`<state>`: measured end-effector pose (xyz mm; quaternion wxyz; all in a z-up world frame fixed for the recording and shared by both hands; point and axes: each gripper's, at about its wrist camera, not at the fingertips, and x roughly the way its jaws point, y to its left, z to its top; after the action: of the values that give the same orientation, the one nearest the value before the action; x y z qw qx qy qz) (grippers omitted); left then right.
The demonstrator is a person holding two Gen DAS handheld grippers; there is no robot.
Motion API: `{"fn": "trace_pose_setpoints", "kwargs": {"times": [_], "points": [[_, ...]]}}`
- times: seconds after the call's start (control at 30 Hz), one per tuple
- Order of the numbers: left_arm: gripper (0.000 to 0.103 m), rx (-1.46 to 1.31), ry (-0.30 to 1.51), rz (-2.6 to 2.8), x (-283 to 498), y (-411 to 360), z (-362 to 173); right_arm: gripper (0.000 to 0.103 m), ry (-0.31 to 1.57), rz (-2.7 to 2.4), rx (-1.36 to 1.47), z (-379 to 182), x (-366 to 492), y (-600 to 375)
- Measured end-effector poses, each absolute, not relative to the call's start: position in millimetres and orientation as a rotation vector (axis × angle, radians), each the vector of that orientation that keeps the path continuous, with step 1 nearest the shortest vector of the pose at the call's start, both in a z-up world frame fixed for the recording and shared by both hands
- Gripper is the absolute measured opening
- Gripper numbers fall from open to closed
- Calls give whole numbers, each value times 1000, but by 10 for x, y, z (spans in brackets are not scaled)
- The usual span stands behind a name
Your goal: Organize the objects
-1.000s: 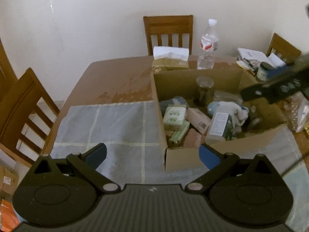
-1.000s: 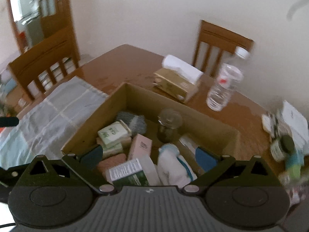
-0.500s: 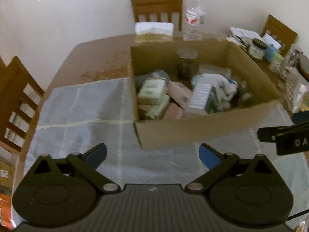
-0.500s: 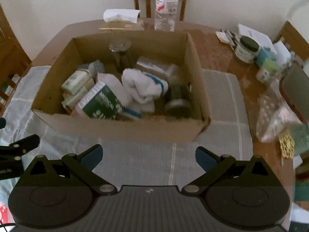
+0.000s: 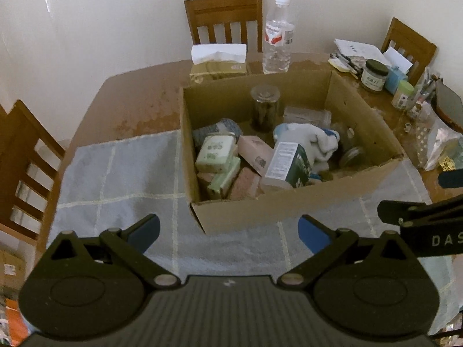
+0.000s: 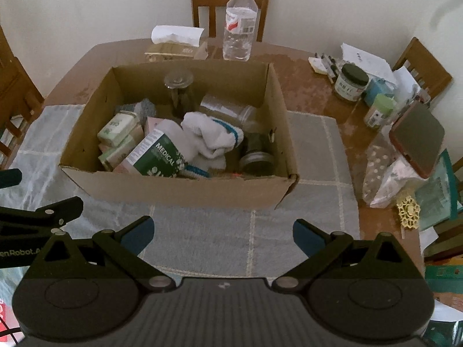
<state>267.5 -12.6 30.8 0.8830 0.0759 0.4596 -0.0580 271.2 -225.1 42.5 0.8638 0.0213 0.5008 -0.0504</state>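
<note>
An open cardboard box [image 6: 179, 185] sits on a grey checked cloth [image 6: 202, 237] spread over the wooden bench [image 5: 130, 92], and both grippers hang over the cloth on its near side. The left gripper [image 5: 228, 230] is spread wide with nothing between its blue pads, as is the right gripper [image 6: 222, 231]. Inside the box, at 12 o'clock against the far wall, a dark lidded glass jar [image 6: 179, 89] stands upright. At 9 o'clock pale green packets [image 6: 117, 128] are stacked, with a grey knitted item [image 5: 217, 128] behind them and a pink carton [image 5: 256, 153] beside them. In the centre a green and white box printed MEDICAL [image 6: 157, 156] leans tilted, touching a bundled white cloth with a blue stripe [image 6: 211, 136]. Toward 3 o'clock a clear plastic container [image 6: 228, 110] lies on its side, and a small metal-lidded jar [image 6: 256, 162] rests in the near right corner. Beyond the box, at 12 o'clock on the bench, a tissue box [image 6: 176, 44] stands beside a clear water bottle [image 6: 240, 23]. At 2 o'clock a black-lidded jar [image 6: 350, 82] sits among papers and small containers.
</note>
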Motion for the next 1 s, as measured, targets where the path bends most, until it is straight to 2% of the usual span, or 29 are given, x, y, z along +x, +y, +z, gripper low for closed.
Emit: {"fn": "trace_pose_setpoints", "kwargs": {"times": [1.0], "points": [[101,152,969,-93,2735,-123,354,103,1037,-107,61,466,2781,-2270]]}}
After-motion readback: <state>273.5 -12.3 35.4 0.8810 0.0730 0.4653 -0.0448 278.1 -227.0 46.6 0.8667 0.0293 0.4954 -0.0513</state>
